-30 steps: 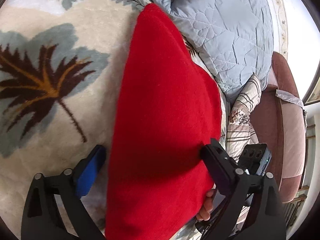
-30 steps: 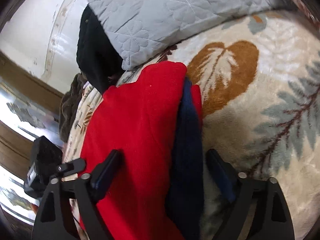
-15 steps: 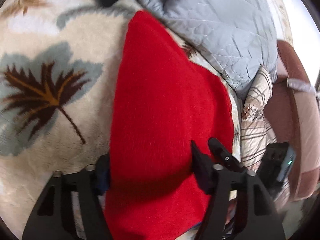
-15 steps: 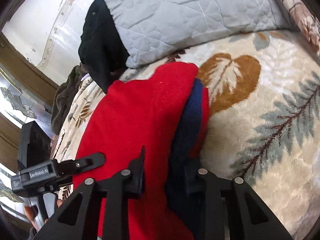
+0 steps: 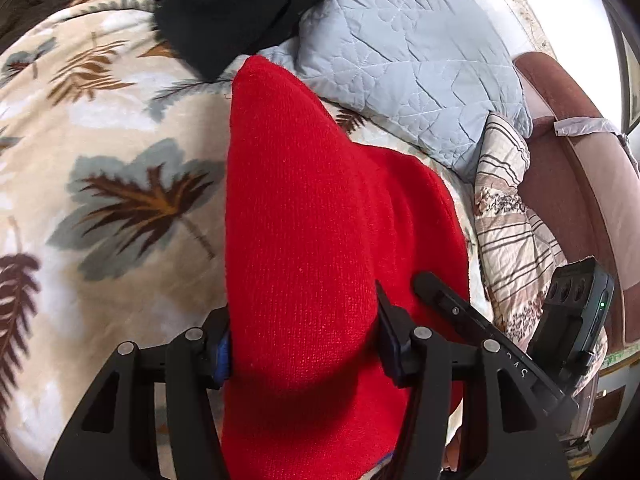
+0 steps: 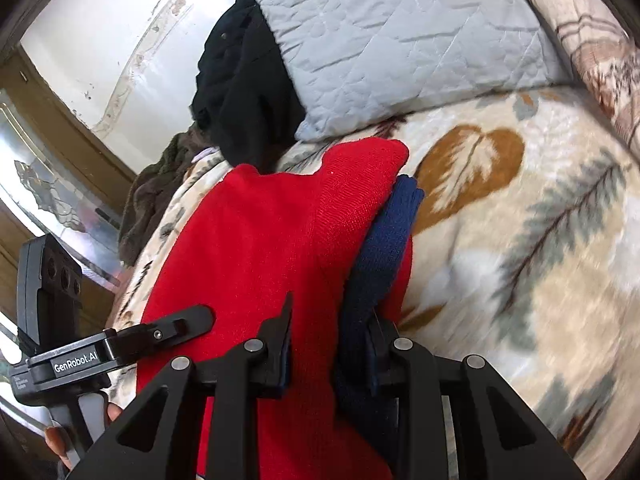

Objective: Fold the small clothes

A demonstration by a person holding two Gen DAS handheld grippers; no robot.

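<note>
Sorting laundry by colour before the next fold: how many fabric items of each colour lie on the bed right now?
Red: 1, the red knit garment, gripped by the left gripper and the right gripper
Navy: 1, the navy piece tucked in its fold
Black: 1, the black garment
Grey-blue: 1, the quilted pillow
Patterned: 2, the leaf blanket and the striped cushion
Total: 6

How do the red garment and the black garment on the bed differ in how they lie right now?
The red garment lies smooth on the leaf blanket, pinched by the left gripper and right gripper; the black garment sits bunched and untouched by the grey pillow. Red shows navy trim; black looks plain. Both rest on the bed.
</note>
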